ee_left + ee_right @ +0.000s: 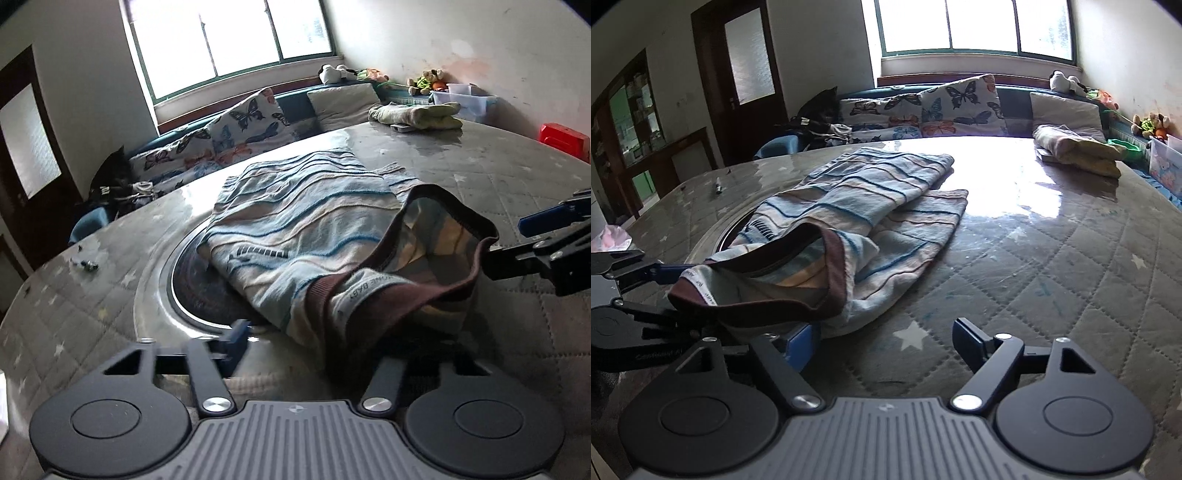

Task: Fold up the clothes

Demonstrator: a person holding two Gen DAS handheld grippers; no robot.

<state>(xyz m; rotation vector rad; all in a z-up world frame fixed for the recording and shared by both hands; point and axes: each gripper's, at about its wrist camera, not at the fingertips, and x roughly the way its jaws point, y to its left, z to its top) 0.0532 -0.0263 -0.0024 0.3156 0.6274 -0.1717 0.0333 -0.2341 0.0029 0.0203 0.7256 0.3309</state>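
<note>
I have the striped trousers [295, 225] lying on the quilted table cover [480, 177], straight ahead of both grippers, with the brown waistband [373, 295] nearest me and gaping open, and the legs running away toward the window. My left gripper [295, 343] sits at the waistband's near left corner: its left finger [236, 338] shows just beside the cloth, the other is hidden under it, so I cannot tell whether it has a grip. My right gripper [886, 343] stands fairly wide at the waistband's right end; its left finger [799, 341] is against the fabric edge, and its right finger [967, 343] is clear over the bare cover. Beyond the trousers, far off to the right, lies a folded yellowish garment [1078, 147].
</note>
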